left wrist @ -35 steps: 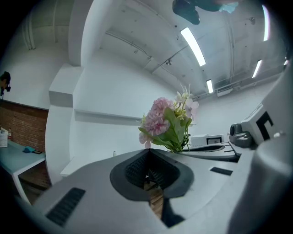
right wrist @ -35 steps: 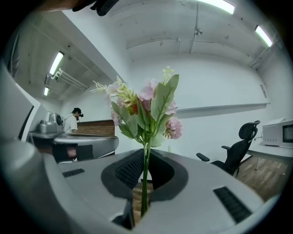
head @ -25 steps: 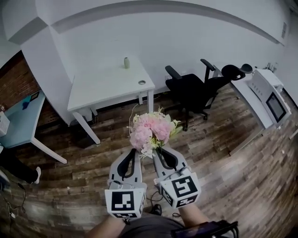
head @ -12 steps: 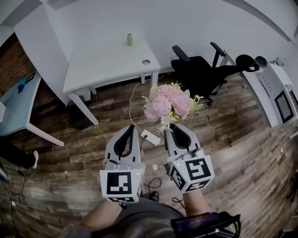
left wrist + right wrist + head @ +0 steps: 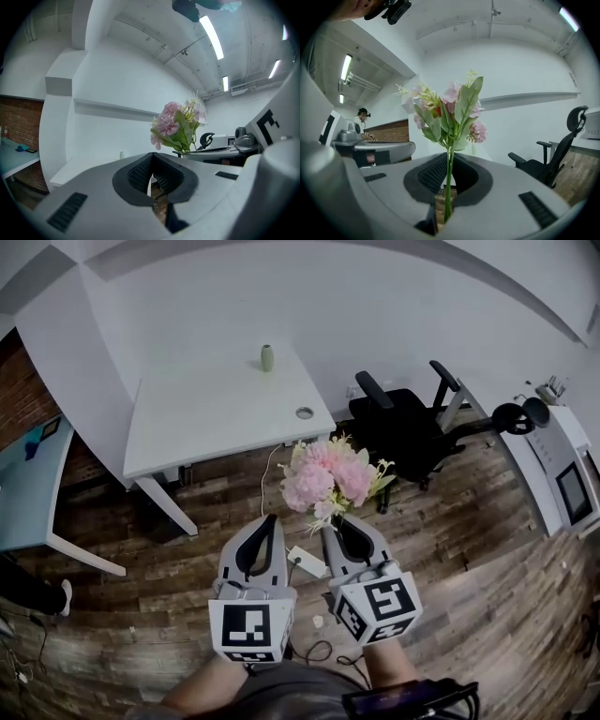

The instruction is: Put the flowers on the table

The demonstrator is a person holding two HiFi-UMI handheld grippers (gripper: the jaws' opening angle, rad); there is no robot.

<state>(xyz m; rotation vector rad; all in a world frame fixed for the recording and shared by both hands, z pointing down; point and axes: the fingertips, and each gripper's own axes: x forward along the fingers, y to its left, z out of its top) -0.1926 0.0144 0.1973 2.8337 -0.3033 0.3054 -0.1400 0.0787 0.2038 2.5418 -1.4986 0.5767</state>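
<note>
A bunch of pink flowers [image 5: 328, 479] with green leaves stands upright above the wooden floor. My right gripper [image 5: 330, 527] is shut on its thin green stem [image 5: 449, 187], and the blooms [image 5: 450, 110] rise just past the jaws. My left gripper [image 5: 270, 519] is beside it on the left, shut with nothing in it [image 5: 151, 157]; the flowers [image 5: 178, 124] show to its right. The white table [image 5: 225, 409] lies ahead, a little to the left. On it are a small pale vase [image 5: 267, 357] at the far edge and a round cable hole [image 5: 304, 412].
A black office chair [image 5: 412, 423] stands right of the table. A white power strip [image 5: 307, 562] with cable lies on the floor under my grippers. A pale blue desk [image 5: 23, 493] is at the left, a white machine [image 5: 562, 470] at the right. Another person [image 5: 363, 123] is far off.
Both grippers and the flowers have come closer to the white table, which now sits larger and nearer in the head view. The grip on the stem is unchanged.
</note>
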